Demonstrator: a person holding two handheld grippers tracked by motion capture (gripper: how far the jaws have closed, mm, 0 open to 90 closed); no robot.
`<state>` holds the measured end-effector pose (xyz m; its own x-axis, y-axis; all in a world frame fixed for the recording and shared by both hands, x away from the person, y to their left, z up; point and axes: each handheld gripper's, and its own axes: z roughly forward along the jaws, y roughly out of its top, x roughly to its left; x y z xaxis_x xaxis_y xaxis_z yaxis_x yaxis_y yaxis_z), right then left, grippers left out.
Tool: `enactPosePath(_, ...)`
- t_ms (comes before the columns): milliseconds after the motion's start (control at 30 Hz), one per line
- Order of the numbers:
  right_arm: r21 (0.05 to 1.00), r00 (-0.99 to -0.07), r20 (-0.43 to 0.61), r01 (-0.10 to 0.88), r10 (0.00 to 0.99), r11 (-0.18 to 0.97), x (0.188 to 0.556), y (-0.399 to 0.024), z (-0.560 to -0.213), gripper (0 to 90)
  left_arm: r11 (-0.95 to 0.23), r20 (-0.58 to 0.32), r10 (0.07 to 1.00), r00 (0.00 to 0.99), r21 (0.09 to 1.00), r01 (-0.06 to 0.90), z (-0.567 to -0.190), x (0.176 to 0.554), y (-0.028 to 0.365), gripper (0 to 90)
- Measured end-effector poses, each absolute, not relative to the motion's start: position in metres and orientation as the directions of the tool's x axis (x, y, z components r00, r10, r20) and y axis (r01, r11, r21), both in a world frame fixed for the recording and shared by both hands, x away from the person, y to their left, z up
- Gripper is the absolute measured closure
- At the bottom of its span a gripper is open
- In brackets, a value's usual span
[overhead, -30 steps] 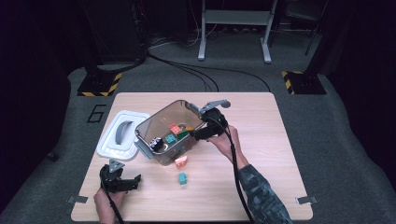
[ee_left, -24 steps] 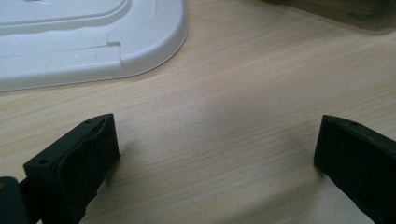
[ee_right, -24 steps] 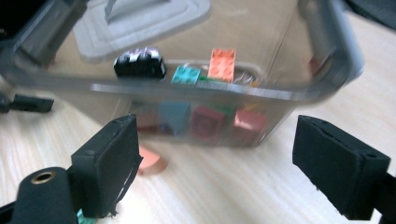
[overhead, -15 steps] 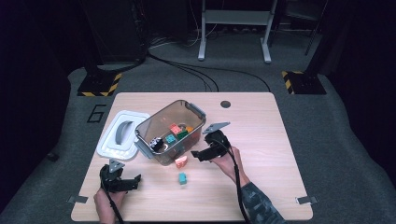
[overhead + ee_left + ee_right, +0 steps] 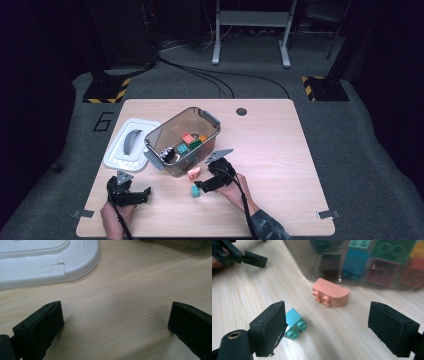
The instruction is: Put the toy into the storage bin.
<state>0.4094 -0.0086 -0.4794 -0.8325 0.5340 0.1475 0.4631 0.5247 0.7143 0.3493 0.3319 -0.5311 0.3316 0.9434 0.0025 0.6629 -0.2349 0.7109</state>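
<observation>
A salmon half-round brick (image 5: 331, 293) lies on the wooden table against the clear bin's (image 5: 210, 125) near wall. A small teal brick (image 5: 295, 322) lies close in front of it, partly behind one jaw. My right gripper (image 5: 331, 320) stands open low over the table, both bricks ahead of its jaws and nothing between its pads. In the high view the right gripper (image 5: 204, 181) sits just right of the teal brick (image 5: 195, 190) and the salmon brick (image 5: 193, 173). My left gripper (image 5: 144, 194) rests open at the table's near left, with bare wood between its jaws (image 5: 116, 315).
The bin holds several coloured bricks (image 5: 189, 141), seen through its wall (image 5: 387, 262). Its white lid (image 5: 117, 155) lies flat to the left, close ahead of the left gripper (image 5: 47, 262). The left gripper (image 5: 239, 255) shows far off in the right gripper view.
My right gripper has come down from over the bin's right rim to the table in front of the bin, beside the two loose bricks. The left gripper has stayed put.
</observation>
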Motion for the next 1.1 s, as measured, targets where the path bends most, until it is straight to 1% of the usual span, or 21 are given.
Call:
enactPosePath(33,0.701,-0.825,0.162,0.483,0.542,0.525,0.406,-0.005,-0.481,14.5,-0.235,0.004,0.944,0.331,0.710,0.663,-0.531,0.349,0.332,0.0)
enactPosePath(100,0.703,-0.840,0.142,0.458,0.524,0.544,0.403,0.001,-0.485,15.0,-0.236,0.004,0.944,0.331,0.710,0.663,-0.531,0.349,0.332,0.0)
enactPosePath(233,0.701,-0.850,0.137,0.447,0.509,0.556,0.398,0.009,-0.489,16.4,-0.235,0.003,0.944,0.331,0.710,0.664,-0.531,0.349,0.332,0.0)
enactPosePath(300,0.685,-0.857,0.126,0.440,0.500,0.580,0.393,0.018,-0.494,21.1,-0.235,0.003,0.944,0.331,0.709,0.664,-0.531,0.349,0.332,0.0)
enactPosePath(333,0.685,-0.857,0.126,0.440,0.500,0.580,0.393,0.018,-0.494,21.1,-0.235,0.003,0.944,0.331,0.709,0.664,-0.531,0.349,0.332,0.0)
enactPosePath(367,0.683,-0.858,0.115,0.434,0.501,0.588,0.393,0.020,-0.495,24.3,-0.235,0.004,0.944,0.331,0.710,0.663,-0.531,0.349,0.332,0.0)
enactPosePath(400,0.675,-0.858,0.115,0.437,0.500,0.595,0.392,0.021,-0.496,25.4,-0.235,0.003,0.944,0.331,0.710,0.664,-0.531,0.349,0.332,0.0)
enactPosePath(433,0.667,-0.855,0.114,0.443,0.506,0.600,0.391,0.020,-0.498,33.1,-0.235,0.002,0.943,0.332,0.710,0.663,-0.531,0.349,0.332,0.0)
enactPosePath(500,0.663,-0.860,0.114,0.438,0.497,0.606,0.391,0.019,-0.498,33.7,-0.234,0.000,0.943,0.332,0.711,0.663,-0.531,0.349,0.332,0.0)
enactPosePath(600,0.651,-0.862,0.107,0.438,0.495,0.620,0.390,0.015,-0.498,41.5,-0.231,0.002,0.945,0.328,0.716,0.659,-0.532,0.349,0.332,0.0)
enactPosePath(633,0.647,-0.862,0.105,0.437,0.496,0.625,0.390,0.012,-0.497,47.4,-0.231,0.003,0.945,0.328,0.716,0.659,-0.532,0.349,0.332,0.0)
enactPosePath(733,0.641,-0.859,0.100,0.441,0.502,0.628,0.390,0.006,-0.496,53.1,-0.231,0.002,0.945,0.328,0.716,0.659,-0.532,0.349,0.332,0.0)
enactPosePath(800,0.641,-0.865,0.092,0.431,0.494,0.635,0.392,0.003,-0.496,53.9,-0.231,0.002,0.945,0.328,0.716,0.659,-0.532,0.349,0.332,0.0)
enactPosePath(900,0.645,-0.860,0.105,0.441,0.500,0.624,0.393,-0.002,-0.495,53.3,-0.231,0.002,0.944,0.329,0.716,0.659,-0.532,0.349,0.332,0.0)
enactPosePath(1000,0.648,-0.877,0.097,0.415,0.471,0.638,0.394,0.004,-0.491,53.4,-0.235,0.004,0.944,0.331,0.711,0.663,-0.531,0.349,0.332,0.0)
enactPosePath(1100,0.639,-0.879,0.104,0.417,0.465,0.646,0.393,0.010,-0.492,54.4,-0.231,0.003,0.944,0.329,0.717,0.658,-0.532,0.349,0.332,0.0)
